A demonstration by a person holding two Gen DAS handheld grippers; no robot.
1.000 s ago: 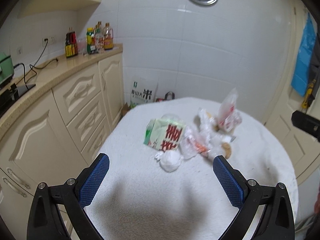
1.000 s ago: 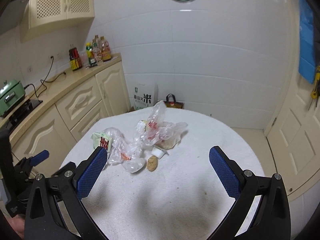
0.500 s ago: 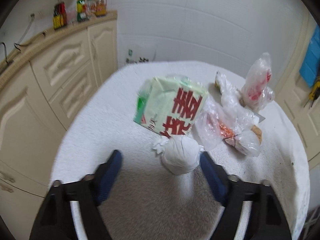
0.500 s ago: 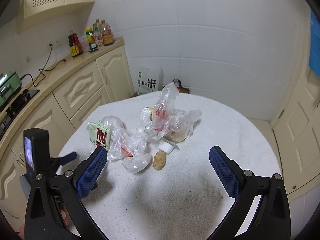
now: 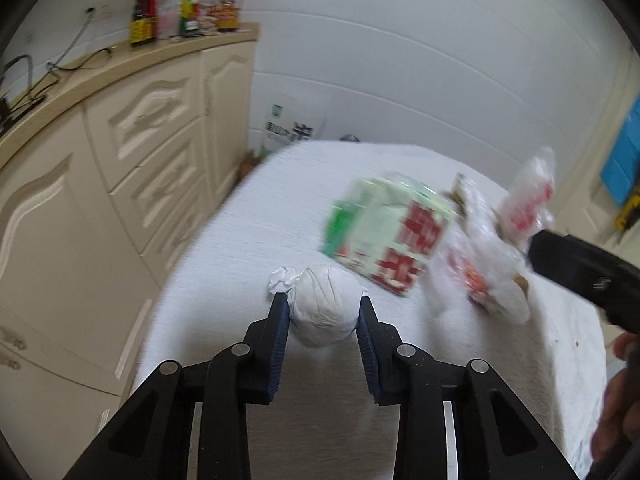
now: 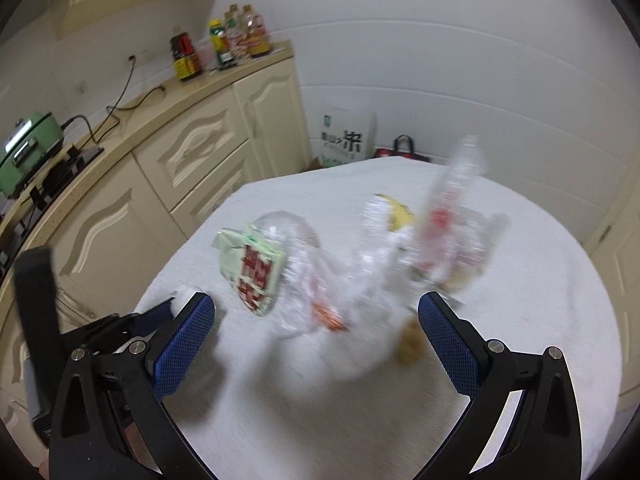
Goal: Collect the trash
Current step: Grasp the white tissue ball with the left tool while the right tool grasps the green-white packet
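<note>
Blurred plastic bags (image 6: 404, 276) | left tool (image 5: 323, 307) clamps white bundle (image 5: 325, 306)

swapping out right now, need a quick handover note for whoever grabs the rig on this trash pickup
Left tool: jaws have just been closing and now pinch the white knotted bag at the near edge of the table; it looks not yet lifted.
Right tool: open, empty, hovering over the clear plastic bags.
Still on the table: green and red packet, the crumpled clear bags, a brown scrap.
Done: one grasp only; nothing collected yet.
Left: lift the white bag away, then take the packet, bags and scrap. No bin is in view.
</note>
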